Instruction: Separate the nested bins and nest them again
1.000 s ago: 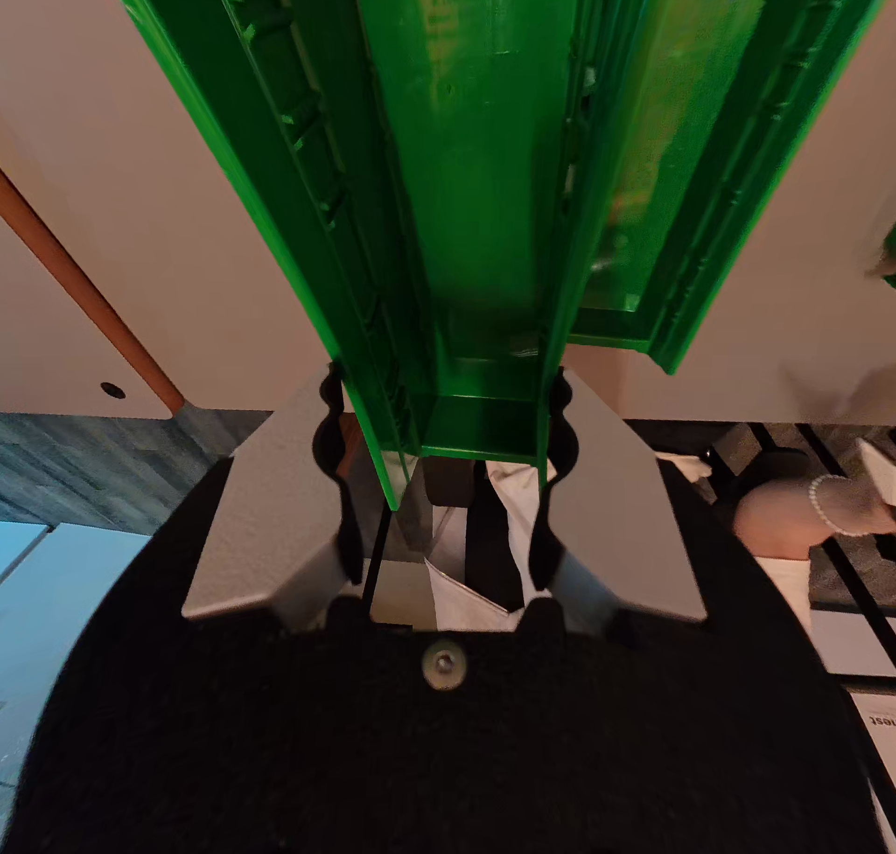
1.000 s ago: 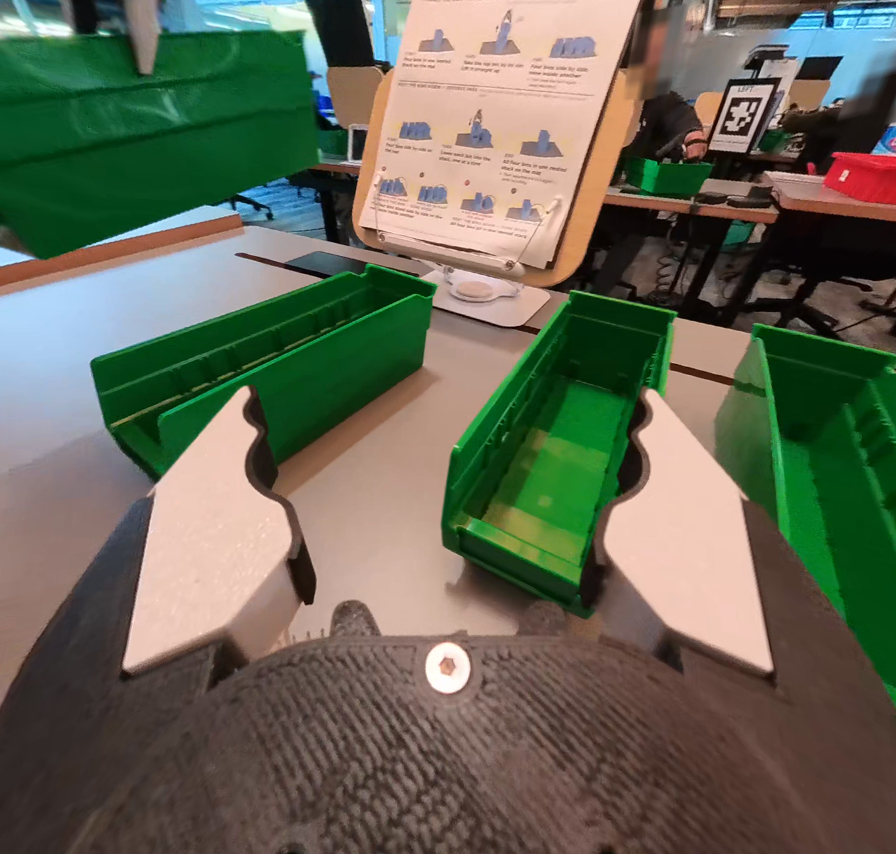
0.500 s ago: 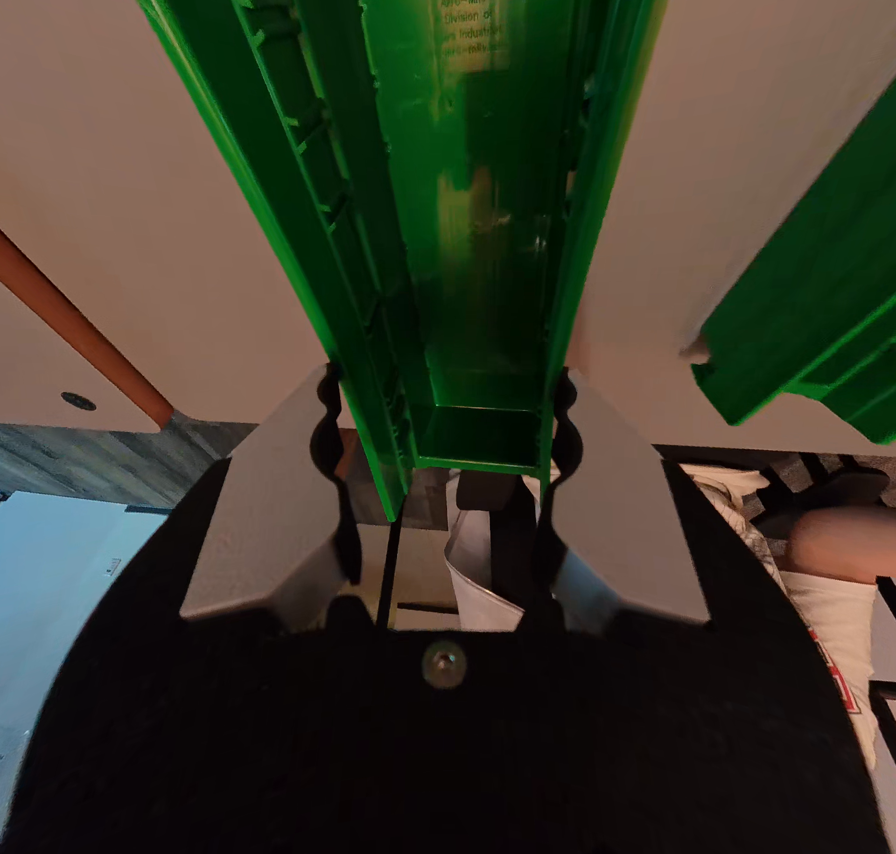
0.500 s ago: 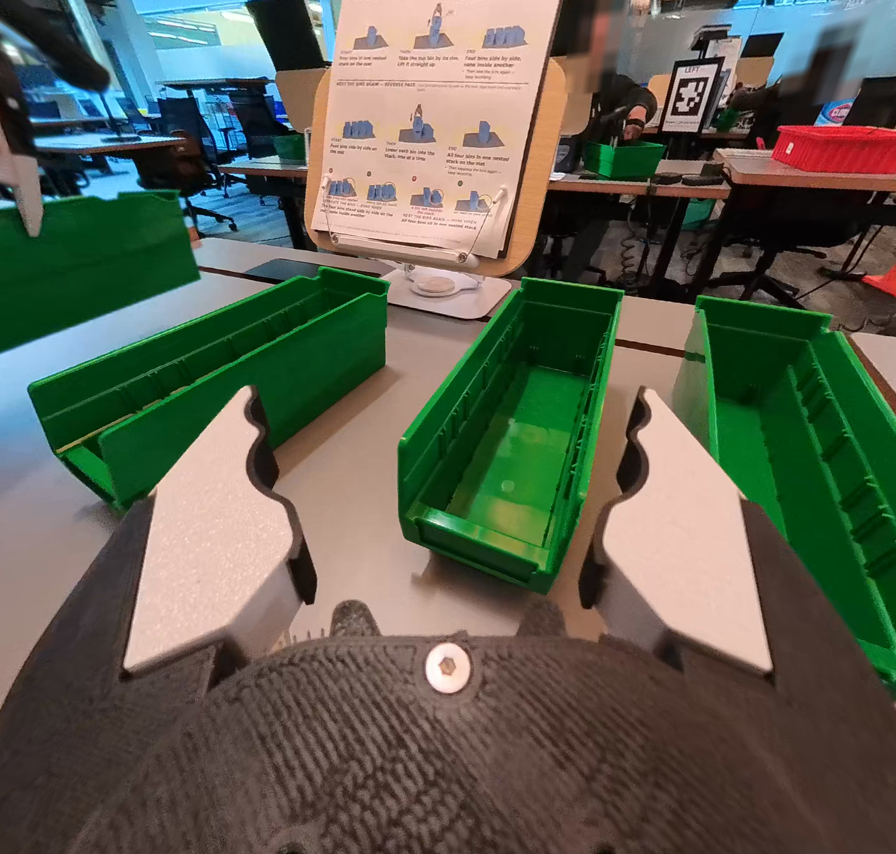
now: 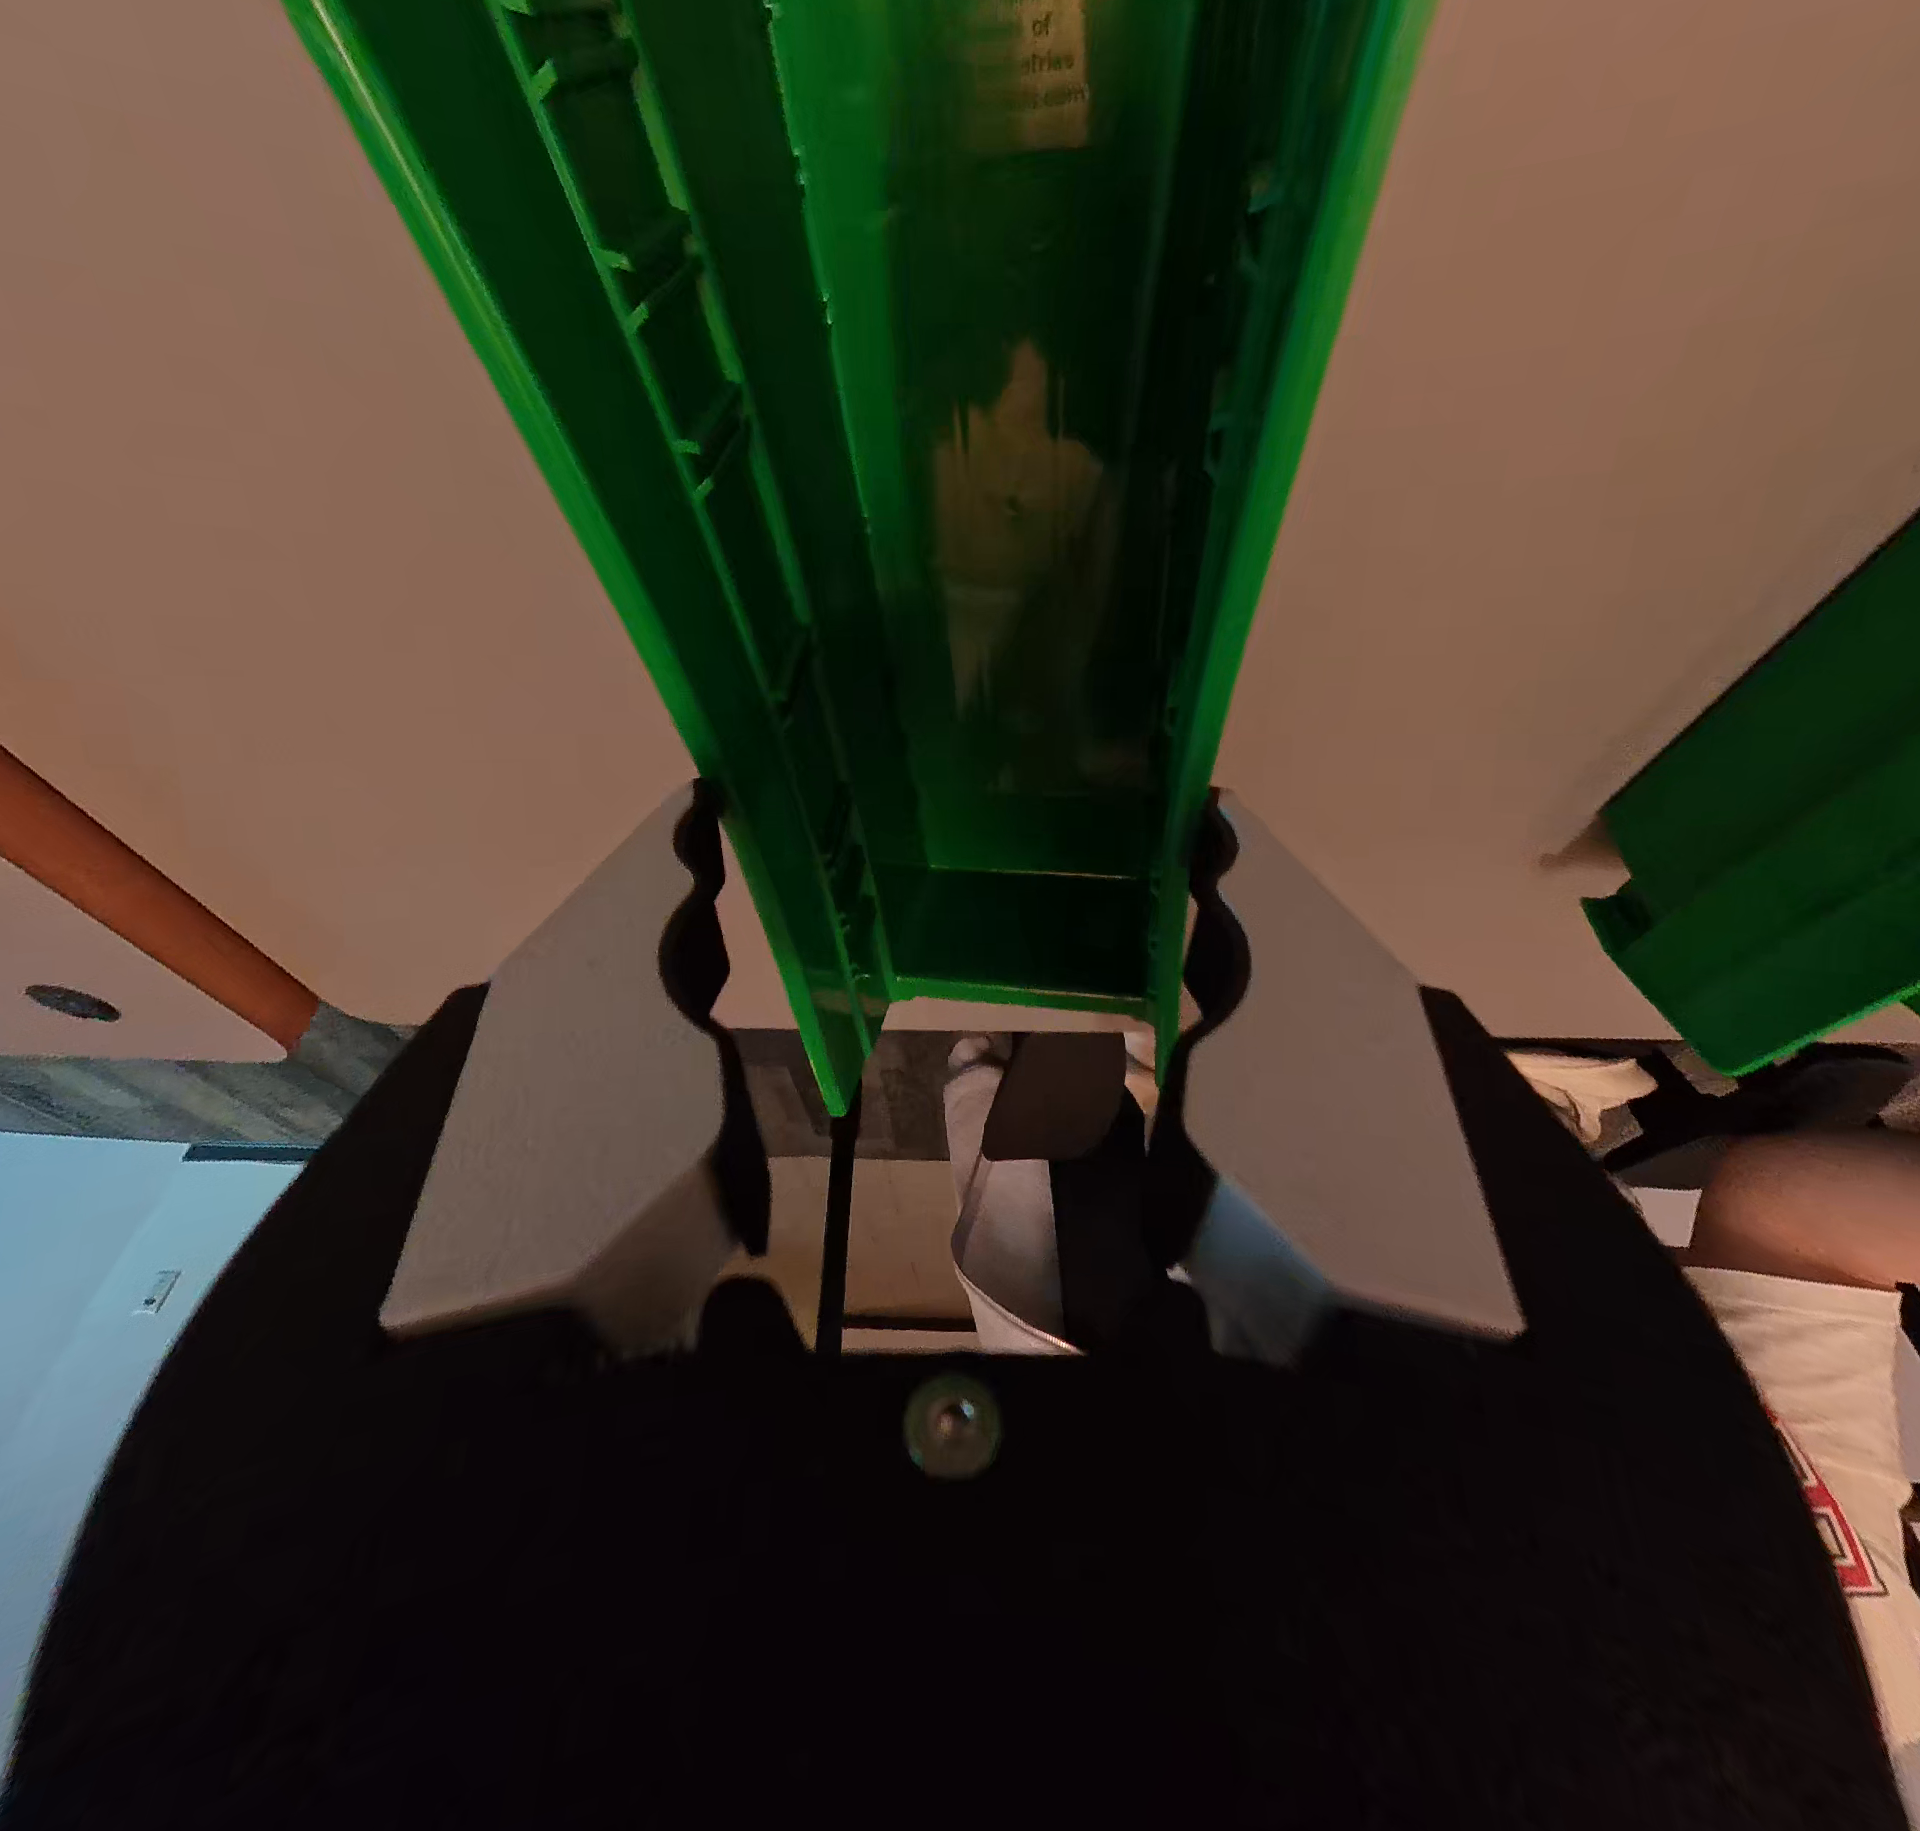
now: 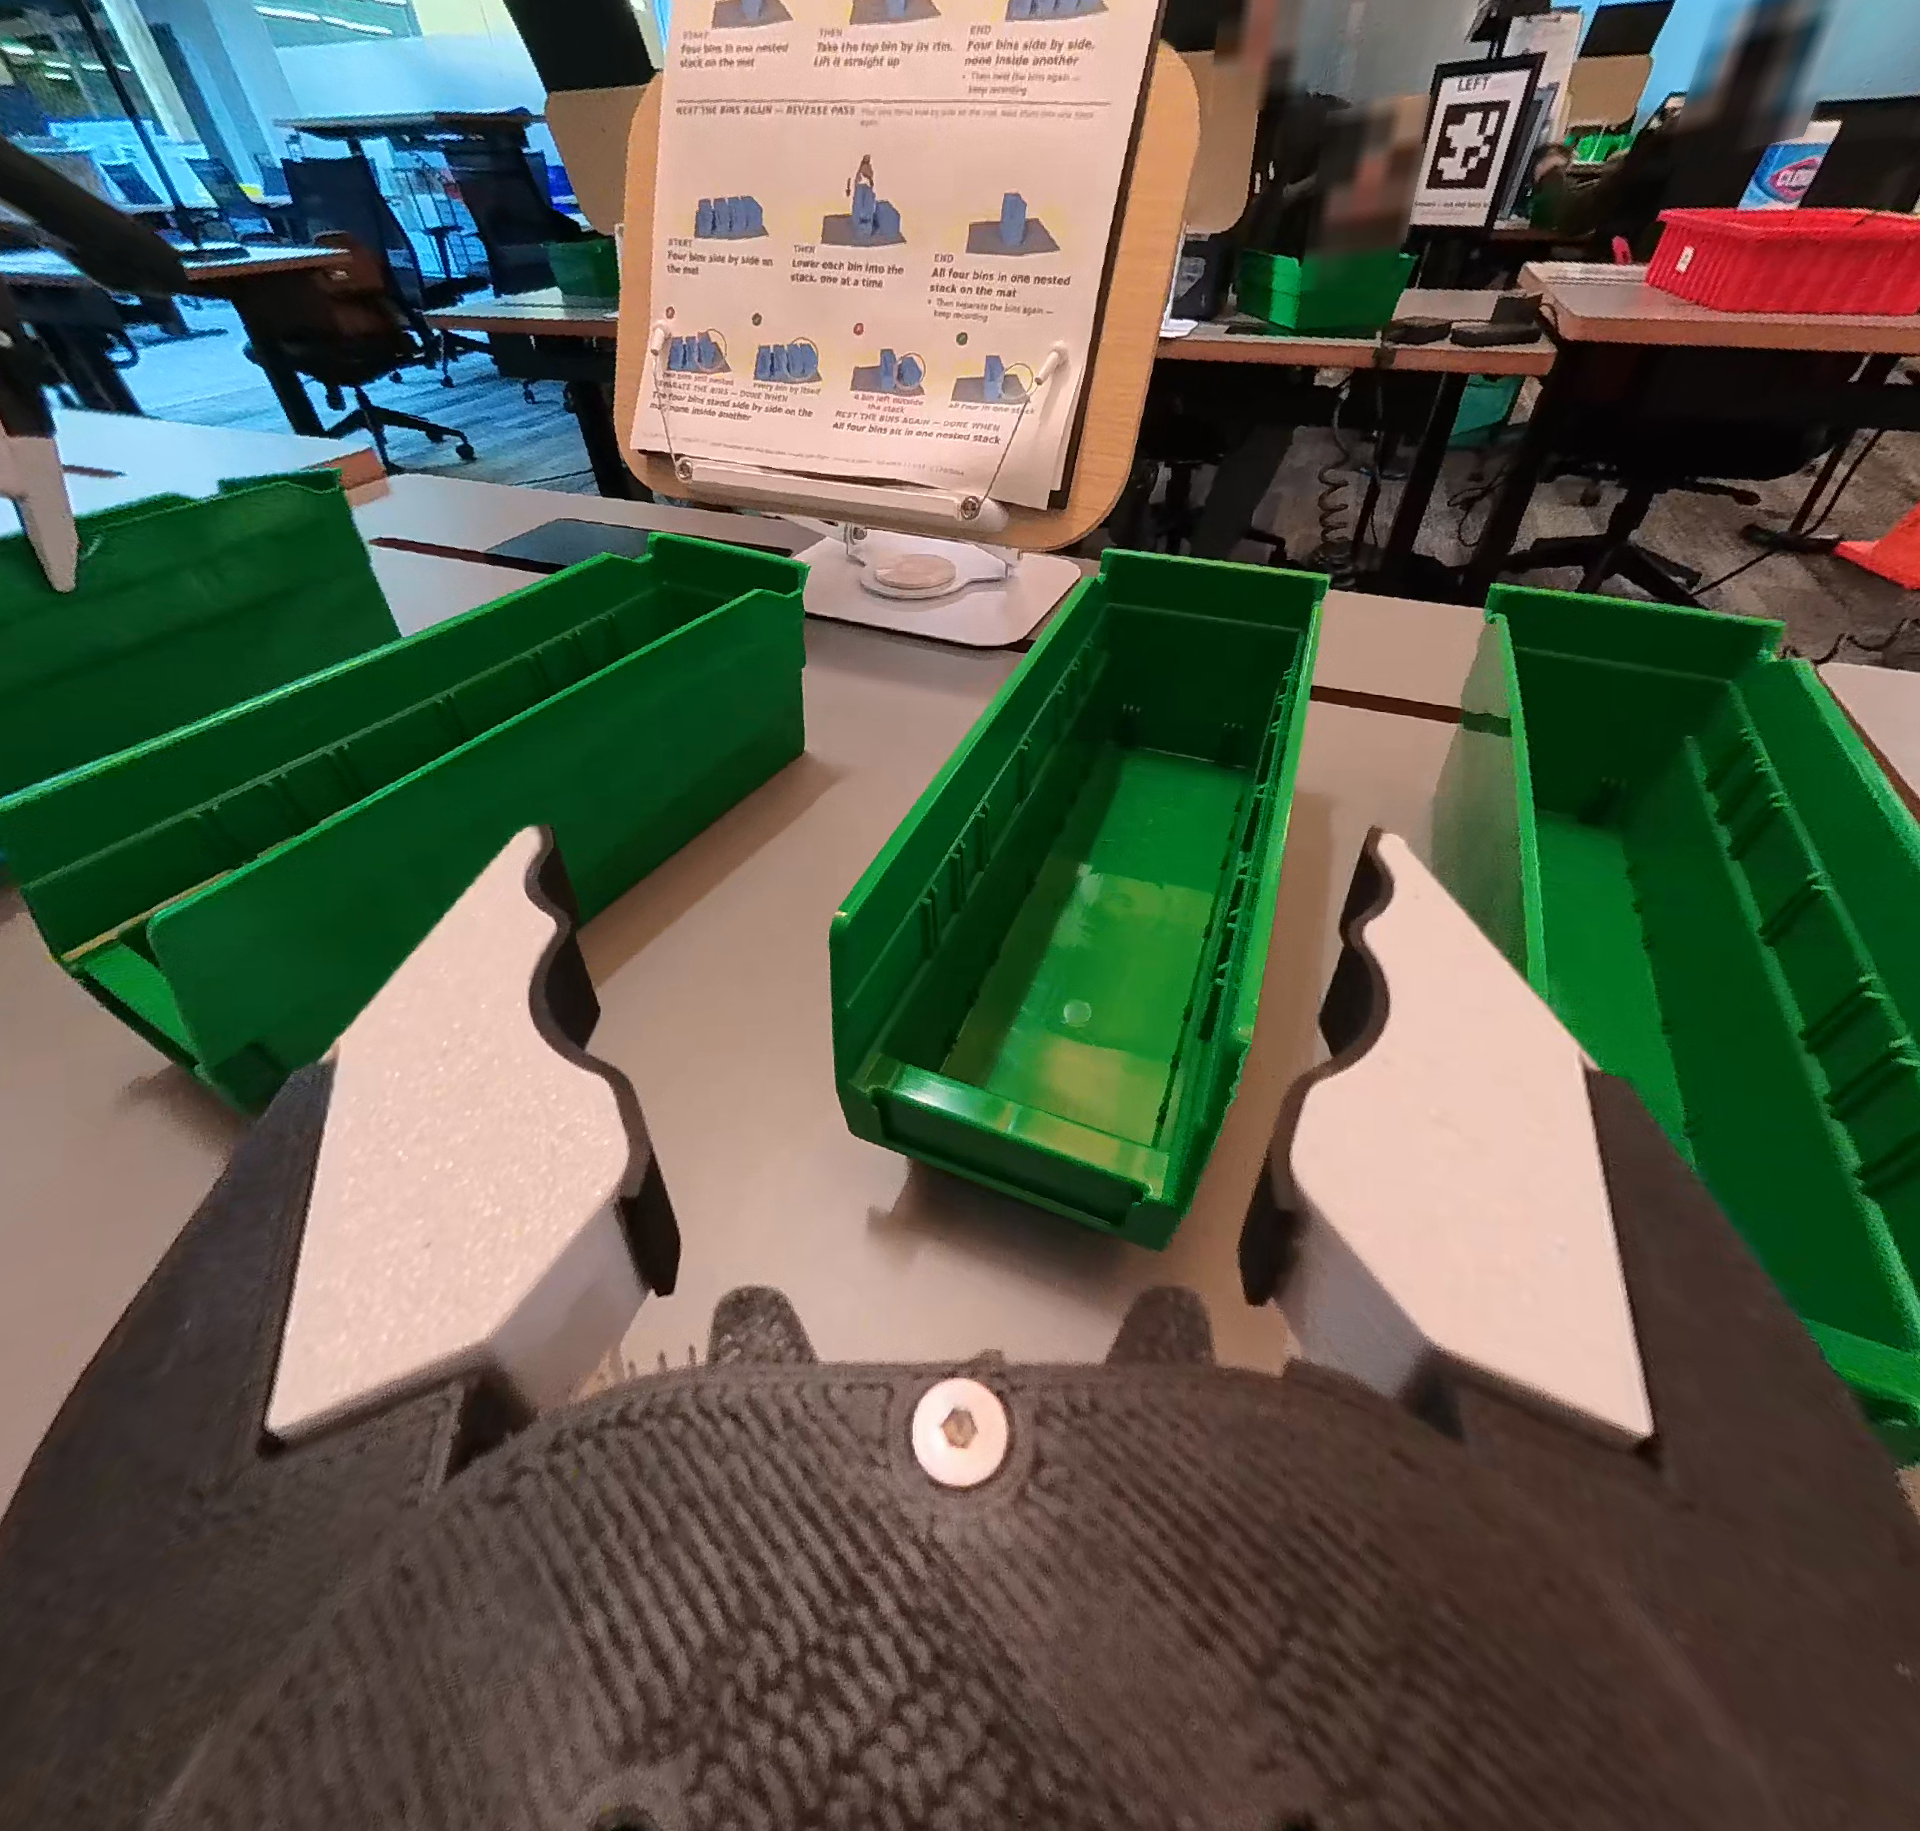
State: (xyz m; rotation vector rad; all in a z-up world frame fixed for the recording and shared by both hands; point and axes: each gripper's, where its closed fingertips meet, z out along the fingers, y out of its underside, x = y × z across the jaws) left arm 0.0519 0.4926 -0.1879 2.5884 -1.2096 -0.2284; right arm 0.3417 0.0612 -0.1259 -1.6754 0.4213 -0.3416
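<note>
Grey bench (image 6: 748, 950) w/ smooth matte top, in an open office: rows of desks, black swivel chairs (image 6: 353, 327), a red tray (image 6: 1787, 259) on a desk far right, a black-and-white marker sign (image 6: 1475, 140) behind. Three green bins sit on the bench, long sides roughly parallel, well apart w/ bare strips between: left bin (image 6: 436, 805), middle bin (image 6: 1081, 908) w/ open top and empty floor, right bin (image 6: 1704, 846) running off the frame edge. Behind them an instruction sheet (image 6: 883, 192) on a wooden stand, blue pictograms plus text. Right tongs (image 6: 956, 1033) spread wide, holding nothing, low over the bench just short of the middle bin's near end; clear room either side. Left tongs (image 5: 956, 950) are closed on a fourth green bin (image 5: 935, 379): right finger against the bin's outer wall, left finger (image 5: 582, 1054) close by the ribbed side wall, contact there hard to tell. That bin is off the bench, seen in right wrist view at far left (image 6: 187, 597). Moulded lettering on its floor. Bench edge has an orange-brown trim (image 5: 156, 908); wood-look floor (image 5: 125, 1095) below.
</note>
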